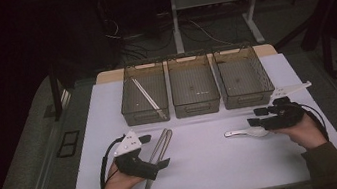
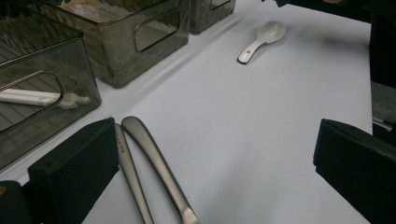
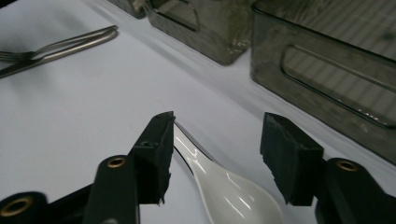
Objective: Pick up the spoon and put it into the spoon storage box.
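A white ceramic spoon (image 1: 245, 133) lies on the white table sheet at the right, bowl toward my right hand. In the right gripper view the spoon (image 3: 224, 186) lies between the open jaws of my right gripper (image 3: 219, 140); its handle runs close by the left pad and the right pad stands clear of it. My right gripper (image 1: 257, 116) points left. Two metal pieces of cutlery (image 1: 159, 149), a fork and a knife, lie side by side at the left. My left gripper (image 1: 155, 151) is held over them, wide open (image 2: 217, 163), with their handles (image 2: 154, 158) beside its left jaw.
Three translucent grey bins (image 1: 134, 115) (image 1: 197, 106) (image 1: 248, 99) stand in a row at the back of the sheet. The left bin holds a long white utensil (image 1: 146, 95). Bare sheet lies between the cutlery and the spoon. Dark floor surrounds the table.
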A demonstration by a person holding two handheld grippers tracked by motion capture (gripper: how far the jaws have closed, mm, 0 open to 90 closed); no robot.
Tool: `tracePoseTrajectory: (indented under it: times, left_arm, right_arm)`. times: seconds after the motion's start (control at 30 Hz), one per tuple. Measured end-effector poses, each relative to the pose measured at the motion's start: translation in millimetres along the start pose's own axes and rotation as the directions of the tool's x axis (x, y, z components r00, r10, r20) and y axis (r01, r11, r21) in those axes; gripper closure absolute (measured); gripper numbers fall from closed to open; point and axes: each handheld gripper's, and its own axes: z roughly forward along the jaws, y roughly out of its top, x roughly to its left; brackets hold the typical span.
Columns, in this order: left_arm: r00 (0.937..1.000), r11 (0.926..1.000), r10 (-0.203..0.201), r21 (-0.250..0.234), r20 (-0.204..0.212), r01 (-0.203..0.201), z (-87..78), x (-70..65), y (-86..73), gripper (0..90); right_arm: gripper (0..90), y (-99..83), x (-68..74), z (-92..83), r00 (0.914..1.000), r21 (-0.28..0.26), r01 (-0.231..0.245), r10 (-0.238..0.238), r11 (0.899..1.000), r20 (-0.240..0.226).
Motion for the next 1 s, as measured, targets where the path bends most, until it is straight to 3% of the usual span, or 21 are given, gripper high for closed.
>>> tracePoseTrajectory:
  times: [0.4, 1.0]
  left_arm:
    - [1.0000, 1.0000, 0.000, 0.002, 0.001, 0.000, 0.6, -0.1, -0.2, 0.0]
    - [1.0000, 1.0000, -0.005, 0.004, 0.003, 0.005, 1.6, 0.6, -0.9, 0.0]
  right_arm:
    - [36.7, -24.9, -14.1, -13.6, 0.9989, -0.009, -0.042, 0.042, 0.999, 0.019]
    - [43.2, -34.8, -20.4, 12.3, 0.9984, 0.098, -0.045, 0.042, 0.994, 0.038]
